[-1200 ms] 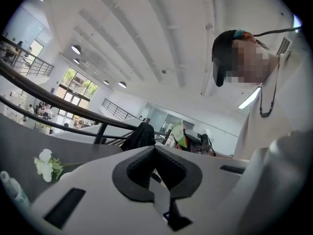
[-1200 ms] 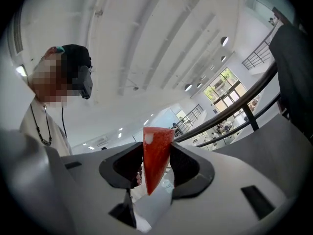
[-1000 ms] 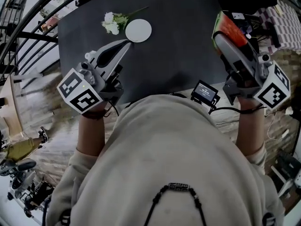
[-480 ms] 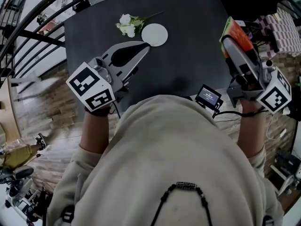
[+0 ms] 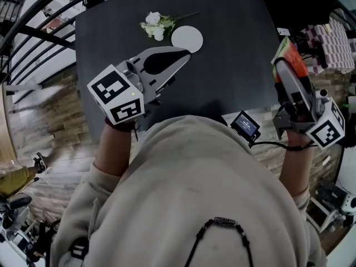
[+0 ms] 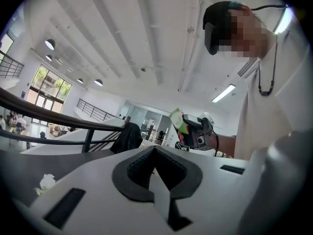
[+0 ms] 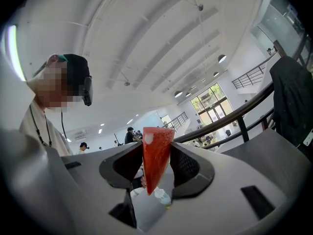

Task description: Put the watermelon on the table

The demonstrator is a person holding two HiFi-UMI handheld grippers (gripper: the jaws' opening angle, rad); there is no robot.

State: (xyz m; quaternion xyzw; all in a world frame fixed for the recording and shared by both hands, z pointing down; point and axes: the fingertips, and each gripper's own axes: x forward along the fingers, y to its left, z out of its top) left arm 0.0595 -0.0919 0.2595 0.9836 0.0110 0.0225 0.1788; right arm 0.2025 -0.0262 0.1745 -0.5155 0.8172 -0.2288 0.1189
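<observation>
Moved: both tongs sit further right in the head view than a second ago. The left tongs point(image 5: 186, 53) have gone up over the bench point(image 5: 233, 65), and the right tongs point(image 5: 285, 67) have dropped lower along its right edge. The flowers point(image 5: 156, 25) and disc point(image 5: 187, 38) have slid right in the frame as well.
Left tongs: together, nothing between the pads, as the left gripper view shows. They lie slanted above the dark top, and the tip points up and right, just below the disc.
Flowers: a small white bunch with green stems lies on the bench's far side, touching or nearly touching the disc's left rim.
Disc: white, round and flat on the bench, just right of the flowers.
Bench: dark and otherwise bare, with its near edge hidden by the person's pale top.
Screen: a small lit unit point(image 5: 245, 124) hangs by a cable at the near right corner, between the person's chest and the right arm.
Watermelon: a red wedge point(image 5: 293, 63) with a green rind. It is held in the air at the bench's right edge and is not resting on the top.
Right tongs: clamped on the watermelon. In the right gripper view the wedge stands upright between the two pads with its point down, and the grip is unchanged over the last second.
</observation>
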